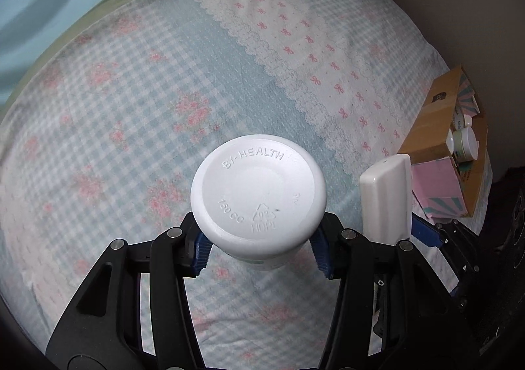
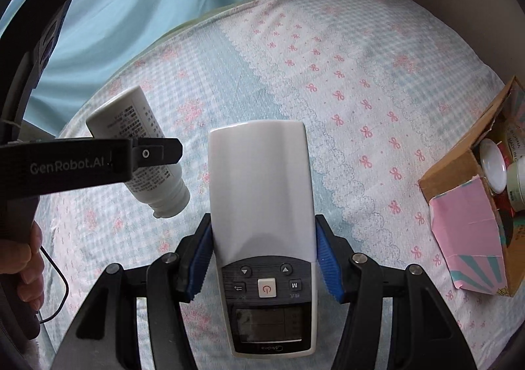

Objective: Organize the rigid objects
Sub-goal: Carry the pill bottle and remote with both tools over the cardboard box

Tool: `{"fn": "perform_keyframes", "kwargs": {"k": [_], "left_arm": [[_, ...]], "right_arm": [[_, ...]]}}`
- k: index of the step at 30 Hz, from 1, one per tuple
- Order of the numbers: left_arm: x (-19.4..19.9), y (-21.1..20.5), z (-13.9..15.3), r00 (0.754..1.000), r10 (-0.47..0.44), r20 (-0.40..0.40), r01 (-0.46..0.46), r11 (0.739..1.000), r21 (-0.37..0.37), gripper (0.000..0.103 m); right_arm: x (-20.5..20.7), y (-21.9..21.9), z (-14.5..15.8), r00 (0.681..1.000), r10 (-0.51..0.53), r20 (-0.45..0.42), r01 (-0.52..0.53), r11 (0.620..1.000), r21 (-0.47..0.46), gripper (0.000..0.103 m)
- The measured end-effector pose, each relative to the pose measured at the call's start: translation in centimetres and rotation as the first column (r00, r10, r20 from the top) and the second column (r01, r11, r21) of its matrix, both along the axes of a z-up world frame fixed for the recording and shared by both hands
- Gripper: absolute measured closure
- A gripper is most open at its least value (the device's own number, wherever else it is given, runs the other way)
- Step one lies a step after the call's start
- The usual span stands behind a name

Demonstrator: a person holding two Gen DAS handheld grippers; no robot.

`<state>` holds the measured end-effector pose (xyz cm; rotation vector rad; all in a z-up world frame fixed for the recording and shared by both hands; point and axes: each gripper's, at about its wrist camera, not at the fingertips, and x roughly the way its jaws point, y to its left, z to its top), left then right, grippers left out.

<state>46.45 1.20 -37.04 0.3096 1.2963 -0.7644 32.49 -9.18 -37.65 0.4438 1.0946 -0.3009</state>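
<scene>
Left wrist: left gripper [image 1: 259, 247] blue pads clamped on white round plastic bottle [image 1: 258, 188], base facing camera, above checked floral bedsheet [image 1: 137, 101]; open cardboard box [image 1: 439, 127] at 3 o'clock.
Right wrist: right gripper [image 2: 262, 258] clamped on white rectangular remote control [image 2: 261, 193], centre frame.

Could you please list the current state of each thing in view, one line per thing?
White bottle: held clear of the bed, base towards the camera.
Remote control: lifted off the bed, clamped at its sides.
Left gripper: shut on the bottle.
Right gripper: shut on the remote.
Cardboard box: lying open on the bed, jars inside.
</scene>
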Motion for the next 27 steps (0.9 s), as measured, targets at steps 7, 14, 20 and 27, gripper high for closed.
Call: {"fn": "perform_keyframes", "kwargs": {"k": [7, 14, 20, 27], "left_arm": [[-5.5, 0.2, 7.7, 0.997, 0.018, 0.069, -0.014, 0.999, -0.053, 0.056], [-11.7, -0.6, 15.9, 0.987, 0.02, 0.158, 0.0, 0.992, -0.125, 0.056], [-16.3, -3.4, 20.2, 0.983, 0.034, 0.18, 0.002, 0.981, -0.195, 0.056], [-21.0, -9.0, 22.0, 0.977, 0.083, 0.197, -0.039, 0.975, -0.217, 0.056]], "right_arm": [[-4.9, -1.0, 6.9, 0.997, -0.023, 0.068, 0.023, 1.0, 0.011, 0.049], [-10.7, -3.6, 15.5, 0.991, -0.048, 0.124, 0.049, 0.999, -0.005, 0.049], [-14.6, -8.5, 20.9, 0.975, -0.099, 0.197, 0.106, 0.994, -0.026, 0.049], [-17.6, -15.7, 24.1, 0.965, -0.074, 0.253, 0.087, 0.995, -0.041, 0.049]]}}
